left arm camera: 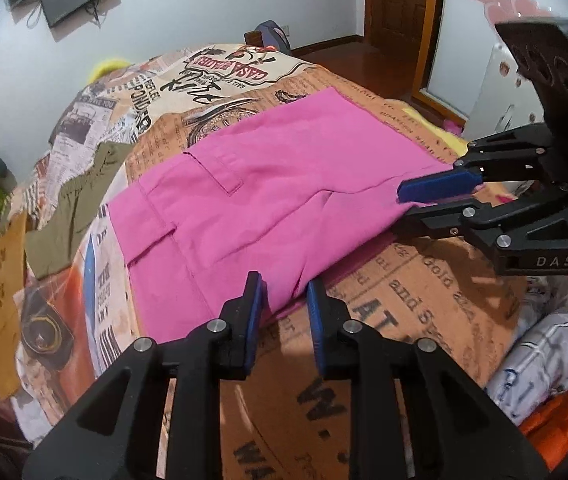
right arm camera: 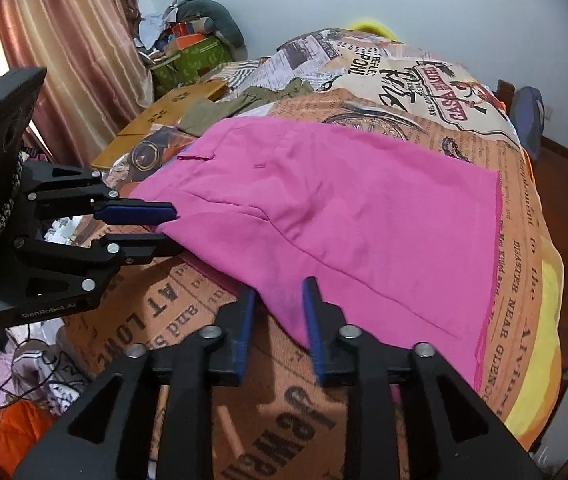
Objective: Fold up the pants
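Pink pants (left arm camera: 252, 184) lie folded flat on the bed's newspaper-print cover, also in the right wrist view (right arm camera: 344, 220). My left gripper (left arm camera: 284, 292) is open, its blue pads straddling the near folded edge of the pants; it shows in the right wrist view (right arm camera: 170, 228) with the cloth edge between its fingers. My right gripper (right arm camera: 278, 294) is open around the near edge of the pants; in the left wrist view it (left arm camera: 400, 208) stands at the pants' right corner. Neither has closed on the cloth.
An olive garment (left arm camera: 72, 208) lies at the bed's far left, also in the right wrist view (right arm camera: 244, 100). A cardboard box (right arm camera: 164, 116) sits beside the bed. Clothes (left arm camera: 548, 364) pile near the front. A wooden door (left arm camera: 400, 0) and curtains (right arm camera: 64, 40) stand behind.
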Motion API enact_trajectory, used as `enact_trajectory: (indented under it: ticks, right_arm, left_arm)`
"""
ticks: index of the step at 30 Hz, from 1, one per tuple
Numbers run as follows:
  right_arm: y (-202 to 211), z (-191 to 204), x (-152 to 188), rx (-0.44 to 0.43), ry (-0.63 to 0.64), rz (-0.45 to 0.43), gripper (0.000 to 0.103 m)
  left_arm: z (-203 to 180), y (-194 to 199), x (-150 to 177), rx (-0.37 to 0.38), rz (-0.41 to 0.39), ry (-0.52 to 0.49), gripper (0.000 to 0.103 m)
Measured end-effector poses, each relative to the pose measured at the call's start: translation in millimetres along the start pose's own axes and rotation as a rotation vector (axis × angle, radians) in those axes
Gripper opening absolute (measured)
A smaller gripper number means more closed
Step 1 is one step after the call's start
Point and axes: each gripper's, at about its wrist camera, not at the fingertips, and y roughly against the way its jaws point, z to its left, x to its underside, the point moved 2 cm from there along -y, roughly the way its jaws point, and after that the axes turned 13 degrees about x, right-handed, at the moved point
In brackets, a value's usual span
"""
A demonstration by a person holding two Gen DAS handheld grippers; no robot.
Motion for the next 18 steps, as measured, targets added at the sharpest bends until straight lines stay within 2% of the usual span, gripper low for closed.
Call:
enact_trajectory:
  ticks: [5, 9, 13, 16, 18]
  right_arm:
    - [17, -3, -9, -0.03, -0.05, -0.064, 0.03]
    - [8, -1, -20, -0.036, -0.104, -0.085, 0.03]
    - [-15, 7, -20, -0.044, -0.121, -0.051, 0.03]
    - [-36, 9, -12, -0.037, -0.117, 0.013, 0.03]
    - [-38, 3, -5, -0.043, -0.119, 0.008, 0.03]
  left_arm:
    - [4, 29, -5, 0.066, -0.067, 0.048, 0.022]
    - [10, 36, -19, 0.051, -0.116, 0.076, 0.022]
    - [22, 14, -23, 0.058, -0.091, 0.143, 0.022]
    - [33, -8, -14, 0.043, -0.047, 0.189, 0.022]
    - [42, -14, -6, 0.057, -0.036, 0.221, 0.022]
